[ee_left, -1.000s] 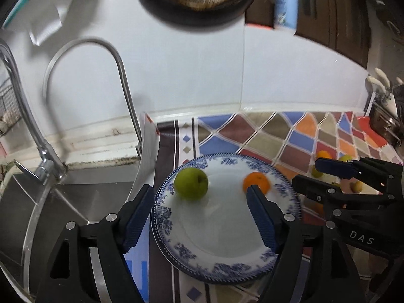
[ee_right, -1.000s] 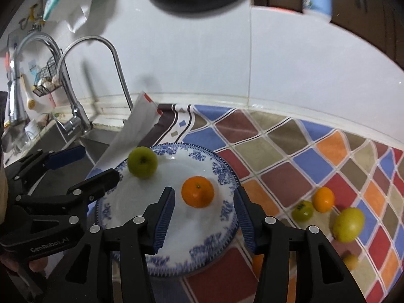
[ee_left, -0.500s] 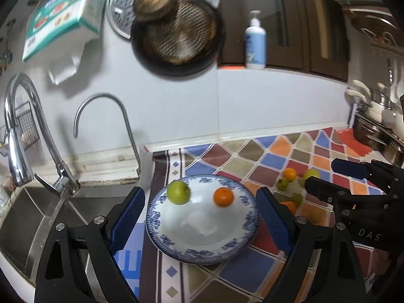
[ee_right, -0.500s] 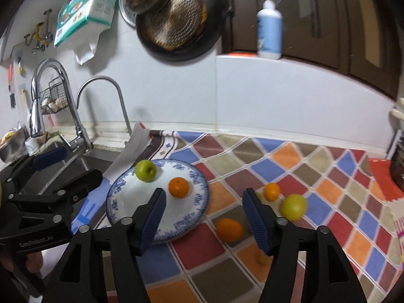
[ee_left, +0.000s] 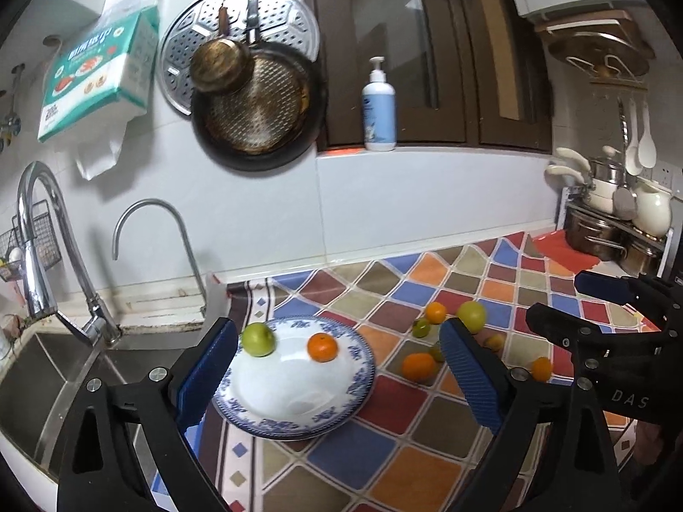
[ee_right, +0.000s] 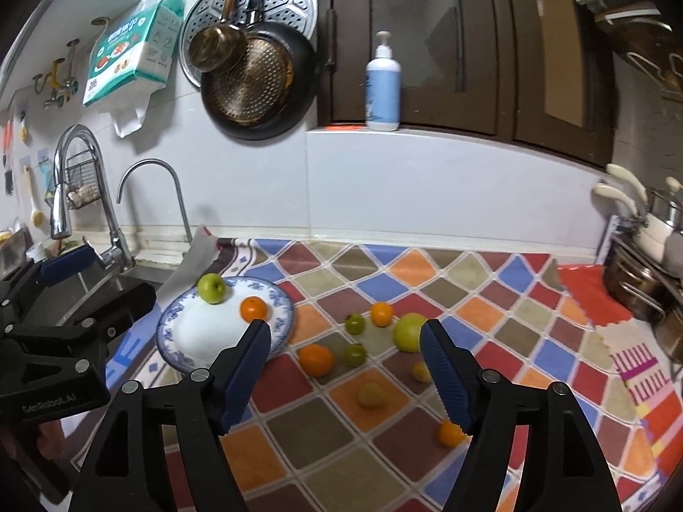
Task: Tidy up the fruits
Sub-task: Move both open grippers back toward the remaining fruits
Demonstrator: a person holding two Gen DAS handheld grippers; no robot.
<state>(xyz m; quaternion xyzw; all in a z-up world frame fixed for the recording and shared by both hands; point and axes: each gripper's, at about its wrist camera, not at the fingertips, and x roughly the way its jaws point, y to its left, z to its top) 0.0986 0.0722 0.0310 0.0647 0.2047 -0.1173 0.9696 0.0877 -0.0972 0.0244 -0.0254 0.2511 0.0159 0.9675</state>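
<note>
A blue-rimmed white plate (ee_left: 273,422) (ee_right: 170,324) lies on the colourful mat by the sink. On it sit a green apple (ee_left: 257,339) (ee_right: 211,288) and an orange (ee_left: 323,347) (ee_right: 253,308). Several loose fruits lie on the mat to its right: an orange (ee_right: 316,359), small green ones (ee_right: 355,323), a big yellow-green fruit (ee_right: 410,333) (ee_left: 471,316) and small yellow ones (ee_right: 371,394). My left gripper (ee_left: 337,367) is open and empty, held back above the plate. My right gripper (ee_right: 345,360) is open and empty above the loose fruits.
A steel sink (ee_left: 38,388) with two taps (ee_left: 149,213) lies left of the plate. Pots (ee_right: 640,281) stand at the far right. Pans hang on the wall (ee_left: 256,115), and a soap bottle (ee_left: 378,106) stands on the ledge.
Both grippers have pulled back and up from the plate, so the plate looks smaller and more counter shows. Both stay open and empty. The fruits have not moved.
</note>
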